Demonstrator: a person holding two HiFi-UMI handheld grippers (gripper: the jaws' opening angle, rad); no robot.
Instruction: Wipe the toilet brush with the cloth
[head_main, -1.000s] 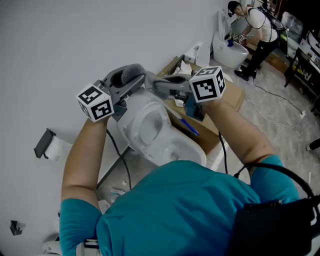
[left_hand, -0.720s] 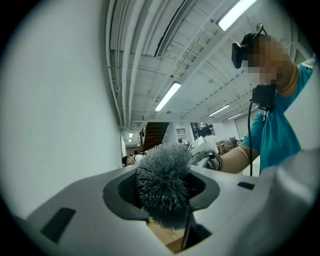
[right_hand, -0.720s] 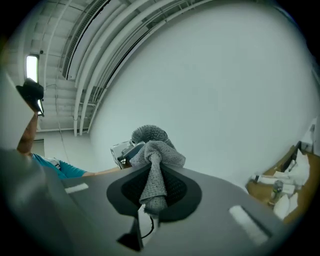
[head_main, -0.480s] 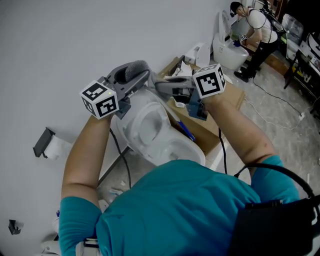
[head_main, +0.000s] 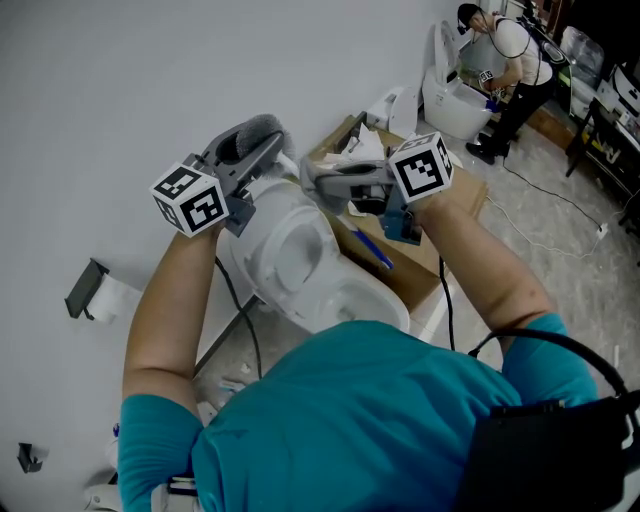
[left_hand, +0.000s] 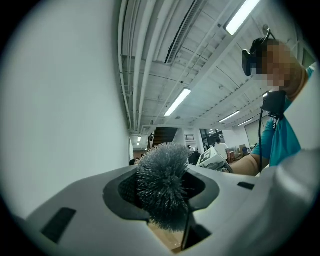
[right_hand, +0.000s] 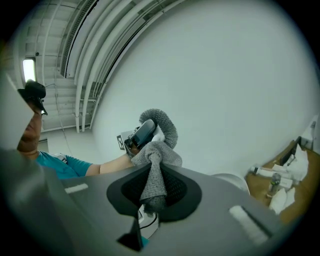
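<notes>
Grey bristles of the toilet brush (head_main: 252, 132) sit a touch higher against the wall than a second ago, and the left gripper (left_hand: 163, 196) has lifted with them. The right gripper (right_hand: 152, 196) has nudged left toward the brush and its marker cube has rolled slightly (small changes, both hands roughly in place).

The setting is a plain white wall with a white toilet (head_main: 262, 268) directly under both grippers. A cardboard box (head_main: 462, 203) stands just right of it, and a paper-roll holder (head_main: 92, 290) hangs on the wall at lower left. Far back, another person (head_main: 512, 52) bends over a second toilet (head_main: 452, 102), with cables across the tiled floor.

The left gripper's jaws are clamped on the brush, and the bristle head stands up right between them. The right gripper's jaws are pinched narrow on the cloth (right_hand: 152, 172), a grey knit strip hanging through the gap. Its bunched top reaches up to the lower edge of the bristle head and looks to touch it.
</notes>
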